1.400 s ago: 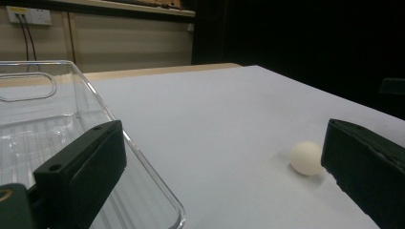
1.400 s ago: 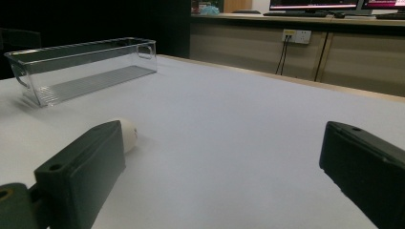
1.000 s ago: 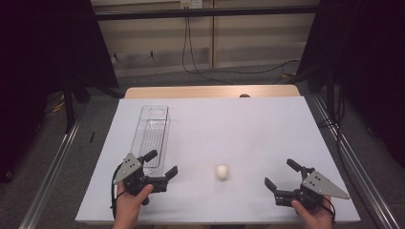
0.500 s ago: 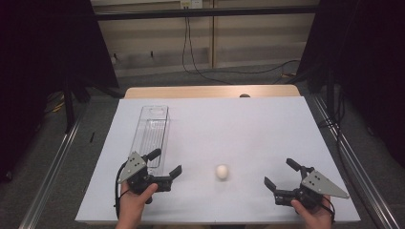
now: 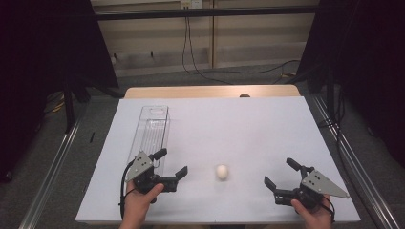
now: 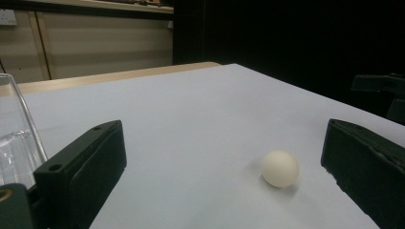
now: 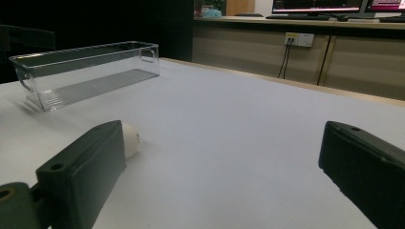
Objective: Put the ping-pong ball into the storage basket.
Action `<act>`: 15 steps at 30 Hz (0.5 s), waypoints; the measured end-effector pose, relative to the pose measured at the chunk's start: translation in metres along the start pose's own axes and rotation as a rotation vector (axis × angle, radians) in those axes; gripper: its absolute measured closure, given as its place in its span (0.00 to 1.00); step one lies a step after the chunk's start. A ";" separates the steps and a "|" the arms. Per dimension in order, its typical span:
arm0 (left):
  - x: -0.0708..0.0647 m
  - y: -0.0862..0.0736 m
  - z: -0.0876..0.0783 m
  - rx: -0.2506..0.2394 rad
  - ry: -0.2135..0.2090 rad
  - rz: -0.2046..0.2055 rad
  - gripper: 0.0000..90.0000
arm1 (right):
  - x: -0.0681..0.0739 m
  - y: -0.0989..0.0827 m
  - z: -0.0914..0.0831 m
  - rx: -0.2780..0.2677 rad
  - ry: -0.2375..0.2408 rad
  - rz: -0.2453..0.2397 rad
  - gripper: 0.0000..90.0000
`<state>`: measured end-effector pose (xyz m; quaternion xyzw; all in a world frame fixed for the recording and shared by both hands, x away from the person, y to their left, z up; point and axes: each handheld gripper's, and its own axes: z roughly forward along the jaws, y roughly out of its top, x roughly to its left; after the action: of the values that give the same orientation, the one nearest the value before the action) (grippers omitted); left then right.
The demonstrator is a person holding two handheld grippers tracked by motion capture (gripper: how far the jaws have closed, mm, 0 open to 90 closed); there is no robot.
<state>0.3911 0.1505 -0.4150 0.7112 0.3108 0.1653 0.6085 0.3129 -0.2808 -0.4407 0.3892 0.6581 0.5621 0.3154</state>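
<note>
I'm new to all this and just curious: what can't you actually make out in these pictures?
- White ball: right gripper view, mostly hidden behind that claw's own left jaw.
- Clear bin: left gripper view, cut off by the left edge.
- Bin's near end: high view, covered by the left claw.
- Right claw: palm hidden under its plate.

Small white egg (image 5: 221,172), lying free on white table (image 5: 239,129), near front edge

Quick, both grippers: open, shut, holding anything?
Left gripper: open, holding nothing; the egg lies ahead of it.
Right gripper: open, holding nothing.
</note>
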 end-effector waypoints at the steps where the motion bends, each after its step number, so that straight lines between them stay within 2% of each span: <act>1: 0.000 0.001 0.000 0.016 -0.007 0.017 0.02 | 0.000 0.000 0.000 0.003 0.000 0.004 0.02; 3: -0.003 0.001 0.005 0.010 -0.009 0.008 0.02 | 0.000 0.000 0.000 0.000 0.000 0.006 0.02; 4: -0.002 0.001 0.005 0.029 -0.015 0.029 0.02 | 0.000 0.000 0.000 -0.001 -0.001 0.008 0.02; 6: -0.004 0.001 0.008 0.016 -0.018 0.009 0.02 | 0.000 0.000 0.000 -0.001 -0.002 0.007 0.02; 7: -0.003 0.002 0.007 0.036 -0.020 0.034 0.02 | 0.000 0.000 0.000 0.000 0.001 0.006 0.02; 8: -0.005 0.002 0.009 0.020 -0.022 0.020 0.02 | 0.000 0.000 0.000 -0.001 -0.001 0.008 0.02; 11: -0.007 0.002 0.011 0.022 -0.022 0.013 0.02 | 0.000 0.000 0.000 0.002 0.004 0.005 0.02; 12: -0.006 0.002 0.011 0.039 -0.030 0.034 0.02 | 0.000 0.000 0.000 0.001 0.001 0.007 0.02; 13: -0.006 0.002 0.011 0.039 -0.030 0.034 0.02 | 0.000 0.000 0.000 0.001 0.001 0.007 0.02; 15: -0.009 0.002 0.014 0.027 -0.033 0.009 0.02 | 0.000 0.000 0.000 0.003 0.004 0.006 0.02</act>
<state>0.3936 0.1335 -0.4143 0.7233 0.2997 0.1522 0.6032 0.3130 -0.2809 -0.4409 0.3905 0.6584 0.5629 0.3117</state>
